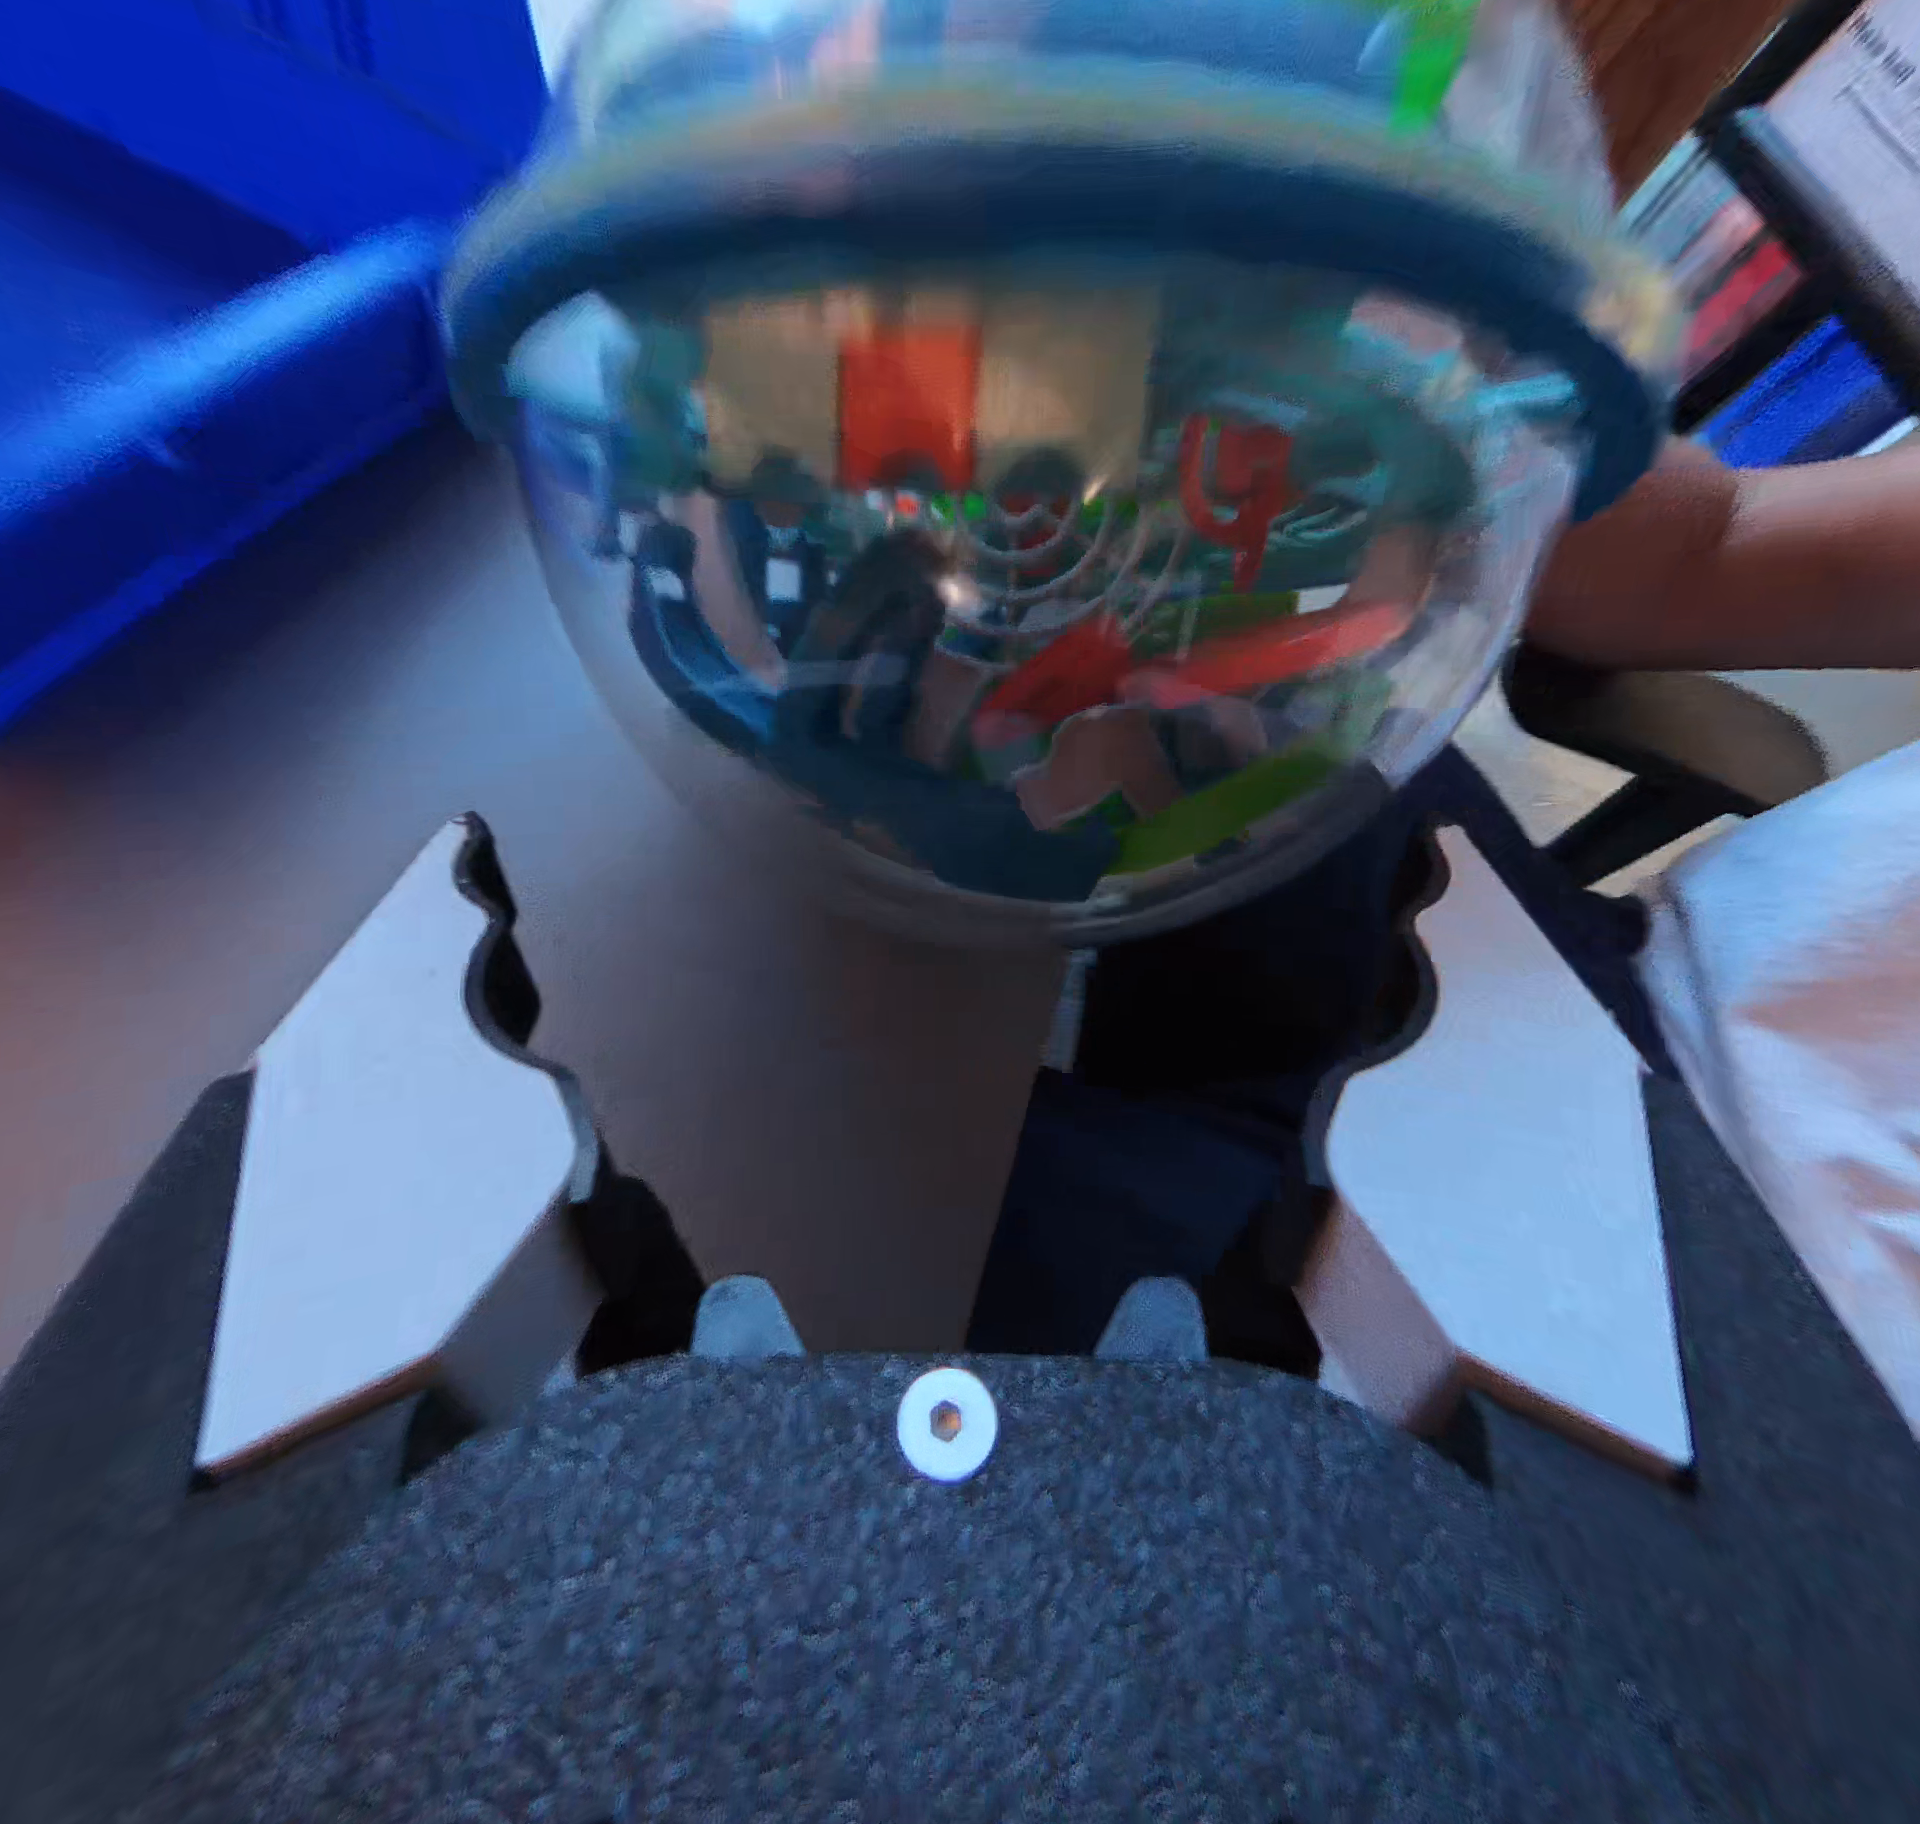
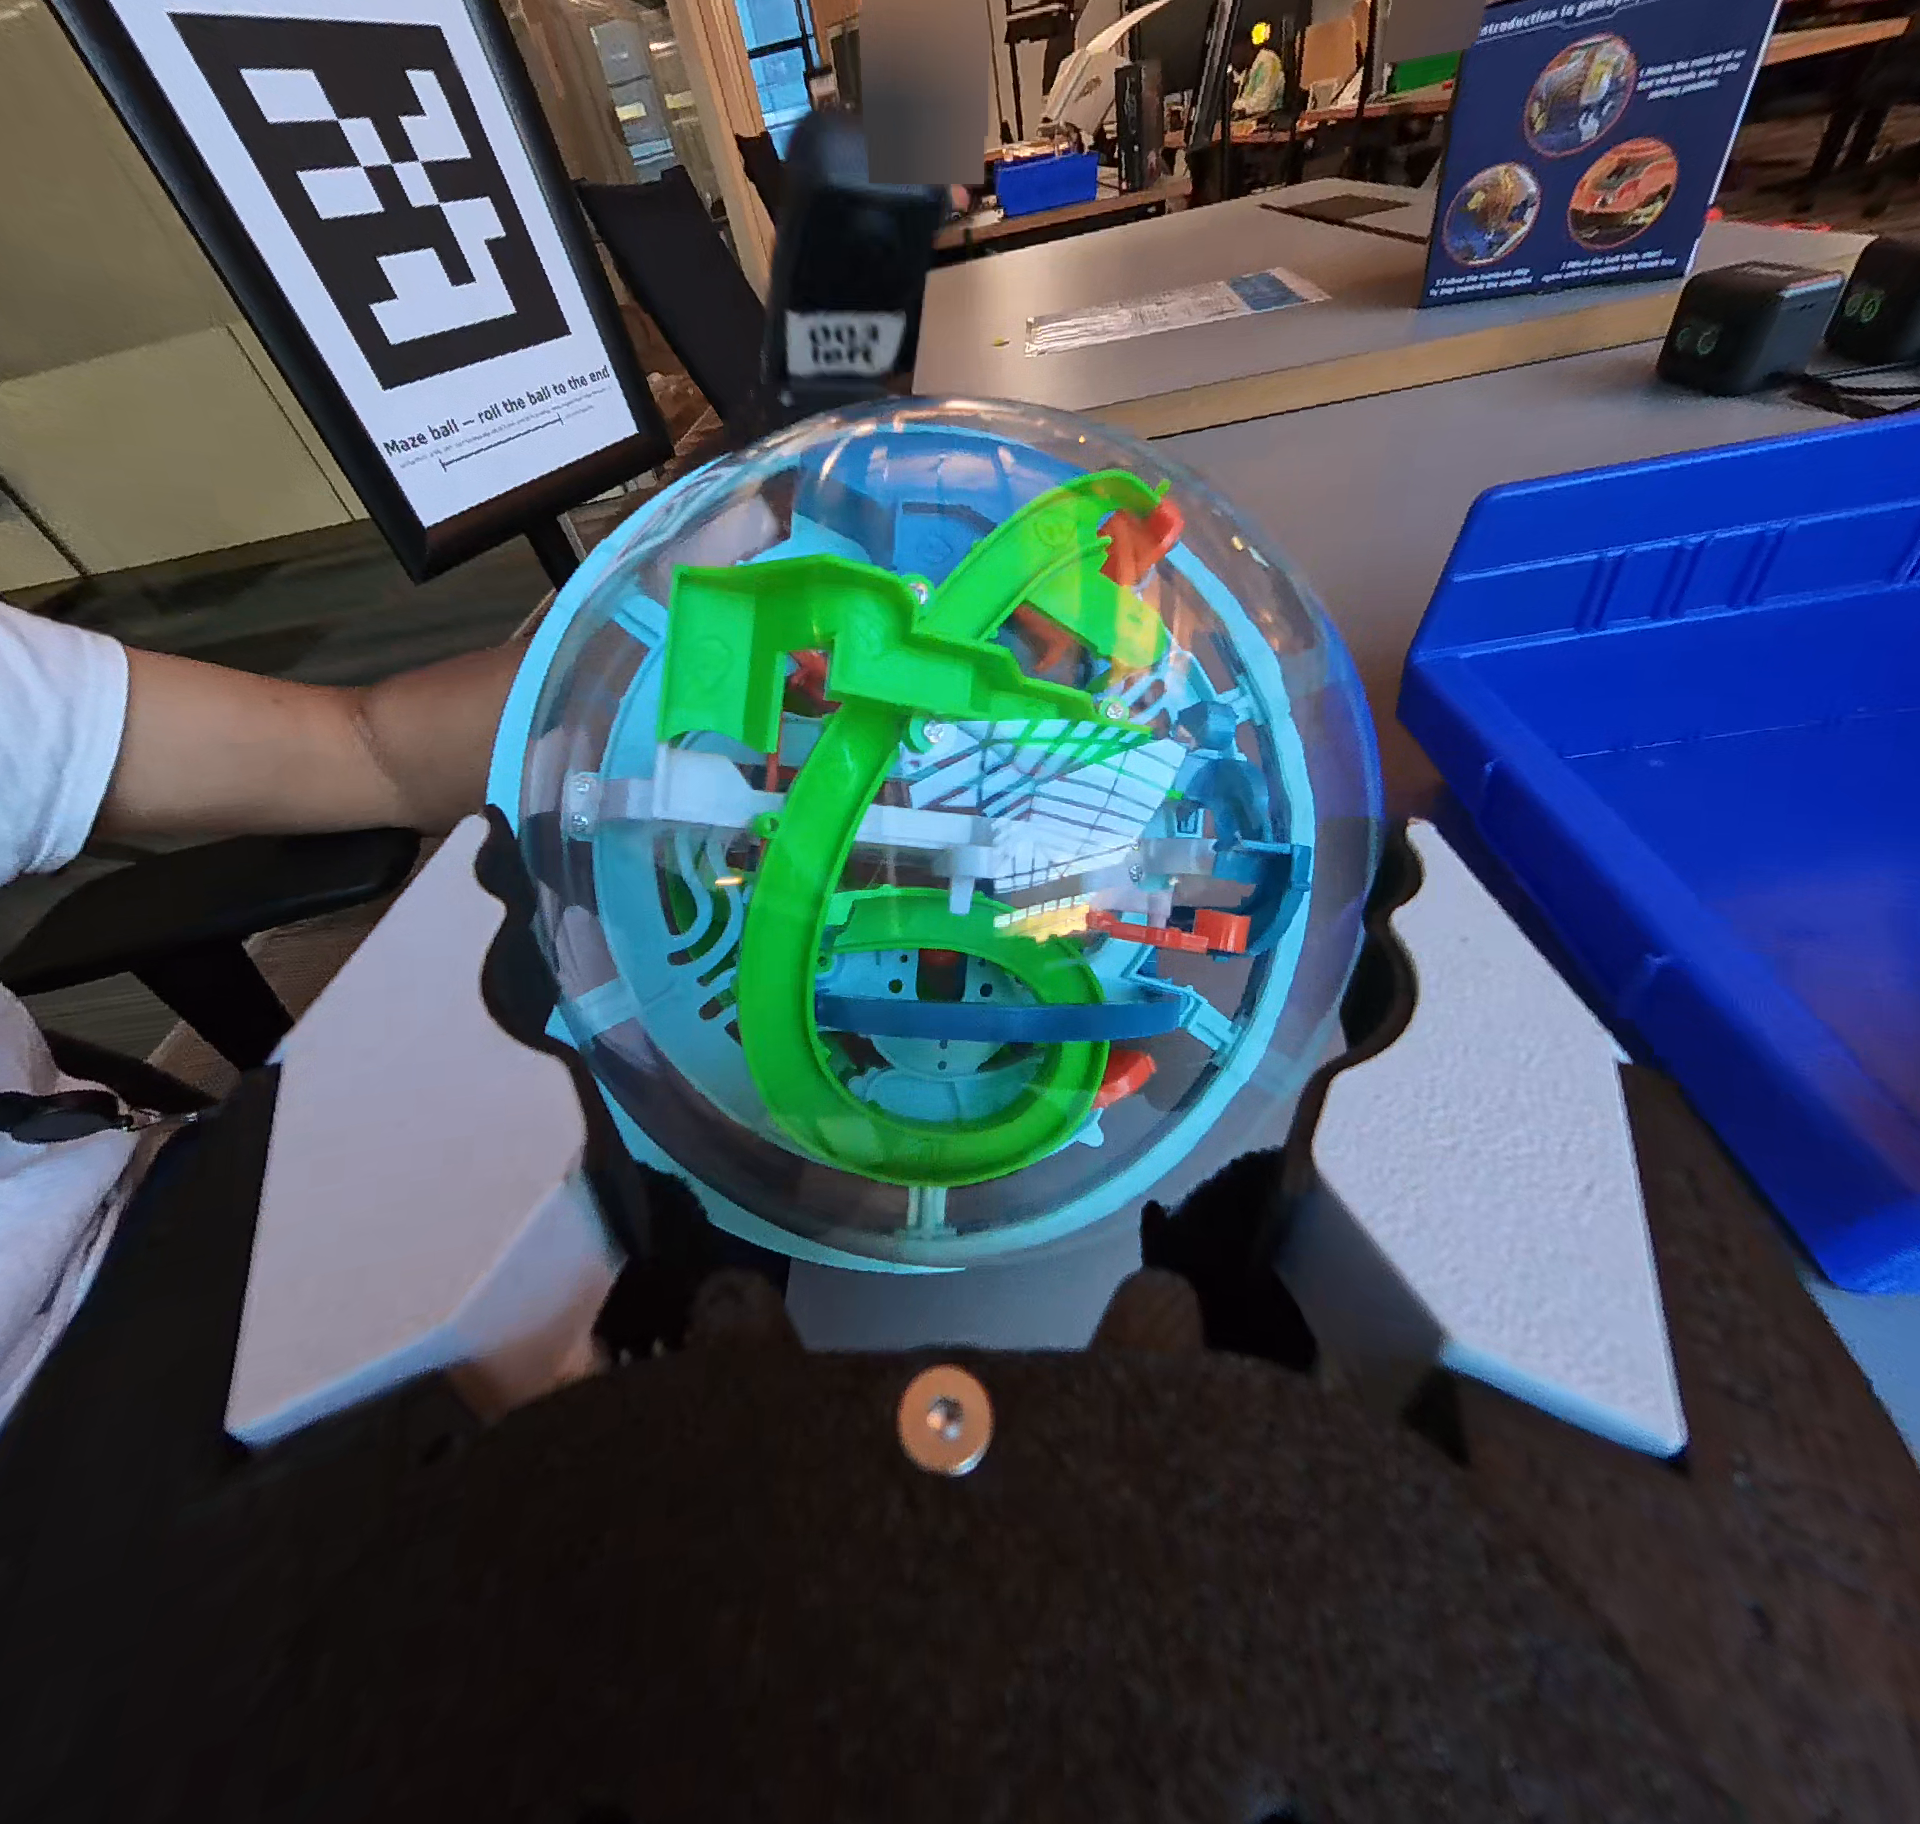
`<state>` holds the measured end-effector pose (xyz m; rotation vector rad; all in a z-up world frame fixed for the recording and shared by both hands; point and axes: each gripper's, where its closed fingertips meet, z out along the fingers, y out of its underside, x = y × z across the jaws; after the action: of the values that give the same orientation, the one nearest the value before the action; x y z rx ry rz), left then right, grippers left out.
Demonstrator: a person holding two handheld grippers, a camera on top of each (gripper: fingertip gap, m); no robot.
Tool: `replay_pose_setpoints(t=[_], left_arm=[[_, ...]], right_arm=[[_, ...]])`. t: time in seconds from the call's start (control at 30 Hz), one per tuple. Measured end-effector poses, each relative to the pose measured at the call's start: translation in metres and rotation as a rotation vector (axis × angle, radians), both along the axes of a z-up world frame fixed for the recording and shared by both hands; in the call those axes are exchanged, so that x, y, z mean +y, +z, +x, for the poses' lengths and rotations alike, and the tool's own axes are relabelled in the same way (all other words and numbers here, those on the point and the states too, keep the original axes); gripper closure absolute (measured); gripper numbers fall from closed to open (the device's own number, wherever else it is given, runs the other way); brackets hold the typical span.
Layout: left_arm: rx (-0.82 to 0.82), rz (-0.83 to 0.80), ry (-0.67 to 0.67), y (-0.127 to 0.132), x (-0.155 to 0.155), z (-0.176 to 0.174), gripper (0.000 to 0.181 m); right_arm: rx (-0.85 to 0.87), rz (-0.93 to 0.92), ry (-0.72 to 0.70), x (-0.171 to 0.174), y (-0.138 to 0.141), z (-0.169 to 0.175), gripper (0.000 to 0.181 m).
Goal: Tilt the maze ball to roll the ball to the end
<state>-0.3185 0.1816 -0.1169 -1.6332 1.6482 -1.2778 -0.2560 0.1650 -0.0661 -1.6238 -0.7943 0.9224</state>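
Observation:
The maze ball [image 2: 935, 829] is a clear sphere with green, blue, red and white tracks inside. My right gripper [image 2: 948, 834] is shut on it, one finger on each side, holding it above the grey table [image 2: 1299, 444]. In the left wrist view the maze ball [image 1: 1039, 527] is blurred and sits just beyond the fingertips. My left gripper [image 1: 951, 839] is open wide and does not grip it. It also shows as a black body behind the sphere in the right wrist view [image 2: 852, 257]. I cannot make out the small ball inside.
A blue bin [image 2: 1683, 787] stands to the right of the sphere and shows in the left wrist view [image 1: 208, 268]. A framed sign [image 2: 343, 216] stands at the back left. A person's arm [image 2: 260, 746] reaches in from the left. A blue card [image 2: 1590, 133] and black boxes [image 2: 1756, 320] stand farther back.

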Motion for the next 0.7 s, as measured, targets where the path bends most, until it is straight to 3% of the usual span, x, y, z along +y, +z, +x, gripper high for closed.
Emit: replay_pose_setpoints(t=[0.1, 0.2, 0.33, 0.57, 0.7], left_arm=[[-0.063, 0.177, -0.012, 0.035, 0.012, 0.002, 0.022], [-0.081, 0.345, -0.115, 0.052, 0.01, 0.012, 0.023], [0.067, 0.257, -0.272, 0.028, 0.003, 0.026, 0.024], [0.152, 0.076, -0.226, 0.011, 0.013, 0.023, 0.023], [0.088, 0.006, -0.182, 0.01, 0.018, 0.02, 0.024]], right_arm=[[0.021, -0.025, 0.007, 0.005, 0.001, 0.0, 0.029], [0.053, -0.036, 0.025, 0.01, 0.002, -0.003, 0.029], [0.088, -0.06, 0.055, 0.016, 0.003, -0.002, 0.029], [0.104, -0.014, -0.012, 0.006, 0.015, 0.027, 0.034], [-0.132, -0.053, -0.087, -0.009, -0.026, 0.049, 0.04]])
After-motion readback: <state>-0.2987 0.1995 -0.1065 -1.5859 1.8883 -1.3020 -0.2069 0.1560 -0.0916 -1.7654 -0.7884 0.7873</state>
